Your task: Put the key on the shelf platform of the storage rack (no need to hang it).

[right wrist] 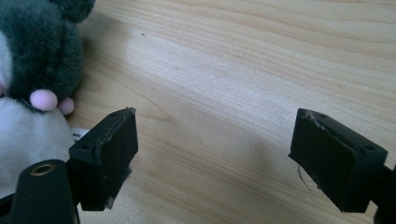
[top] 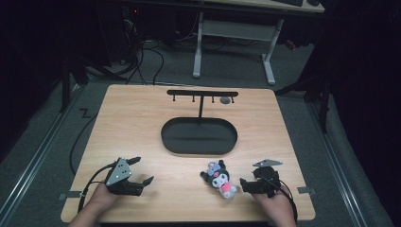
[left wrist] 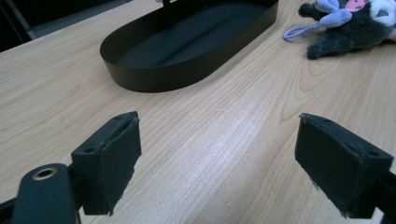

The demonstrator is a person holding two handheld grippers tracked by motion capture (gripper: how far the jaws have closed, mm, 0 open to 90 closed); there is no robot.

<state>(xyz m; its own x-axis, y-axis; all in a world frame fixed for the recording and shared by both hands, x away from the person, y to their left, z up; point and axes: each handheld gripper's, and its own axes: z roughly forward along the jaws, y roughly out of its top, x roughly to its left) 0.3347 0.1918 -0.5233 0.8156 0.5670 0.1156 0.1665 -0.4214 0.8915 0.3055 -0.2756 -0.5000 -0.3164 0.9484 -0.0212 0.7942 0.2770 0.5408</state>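
pale wood worktop point(top: 142, 123), light grain, squarish, standing on grey floor.

black oval tray point(top: 199, 136) sits at the worktop's centre, slightly toward the far edge; low upright wall, dark inside. a thin black post rises from its far side to a black crossbar point(top: 202, 93) with short pegs hanging under it. in the left gripper view the tray point(left wrist: 154, 77) lies ahead and left of the jaws.

left claw point(top: 143, 171) near the front-left corner, held in a hand point(top: 101, 196), grey three-cornered plate on top. jaws wide apart, bare wood between them, nothing held; left gripper view shows the same point(left wrist: 218, 161).

right claw point(top: 245, 183) near the front-right corner, held in the other hand point(top: 273, 202). jaws wide, nothing between them point(right wrist: 212, 154).

plush toy point(top: 220, 178) lies near the front edge, right of centre, just beside the right claw's tips; contact cannot be told. dark grey fur, white face, pink parts, lilac loop at the head point(left wrist: 306, 29). in the right gripper view it point(right wrist: 32, 74) lies just beside one pad point(right wrist: 105, 154).
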